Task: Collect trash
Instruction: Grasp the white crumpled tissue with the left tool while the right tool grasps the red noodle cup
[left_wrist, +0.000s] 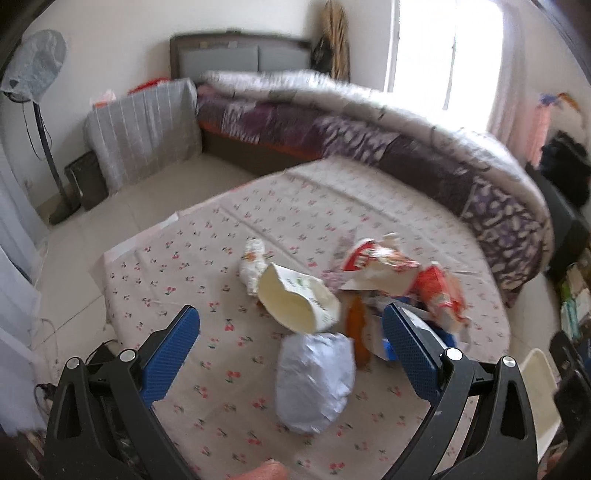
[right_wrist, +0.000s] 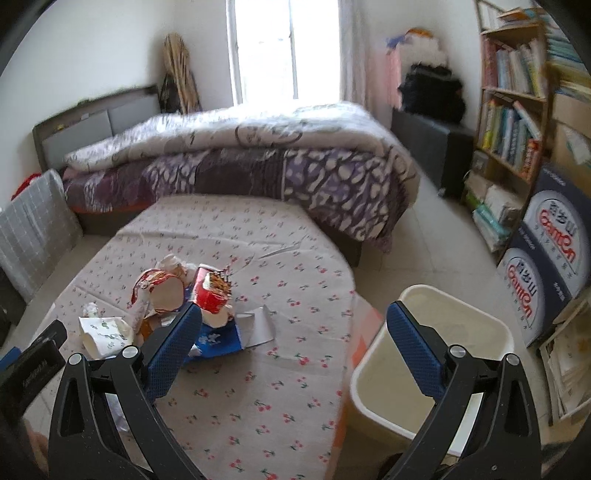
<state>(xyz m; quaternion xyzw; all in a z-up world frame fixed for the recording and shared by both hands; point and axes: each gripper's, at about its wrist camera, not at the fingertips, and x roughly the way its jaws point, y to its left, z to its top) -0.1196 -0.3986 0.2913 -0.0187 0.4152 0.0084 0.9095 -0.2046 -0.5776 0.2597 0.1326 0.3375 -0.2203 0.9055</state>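
A pile of trash lies on a table with a cherry-print cloth (left_wrist: 192, 266). In the left wrist view I see a crumpled white-grey bag (left_wrist: 314, 380), a cream paper bag (left_wrist: 295, 299), a small white wrapper (left_wrist: 253, 264), red snack packets (left_wrist: 439, 291), an orange bottle (left_wrist: 356, 325) and a blue packet. My left gripper (left_wrist: 291, 332) is open and empty, just above the white-grey bag. My right gripper (right_wrist: 295, 325) is open and empty over the table's right edge, with the red packets (right_wrist: 214, 295) and blue packet (right_wrist: 218, 341) by its left finger. A cream waste bin (right_wrist: 373, 373) stands right of the table.
A bed with a purple and white quilt (right_wrist: 258, 162) lies behind the table. A bookshelf (right_wrist: 513, 110) and large printed boxes (right_wrist: 546, 251) stand at the right. A covered fan (left_wrist: 37, 110) and a grey-covered object (left_wrist: 144, 125) stand at the left. The floor is tiled.
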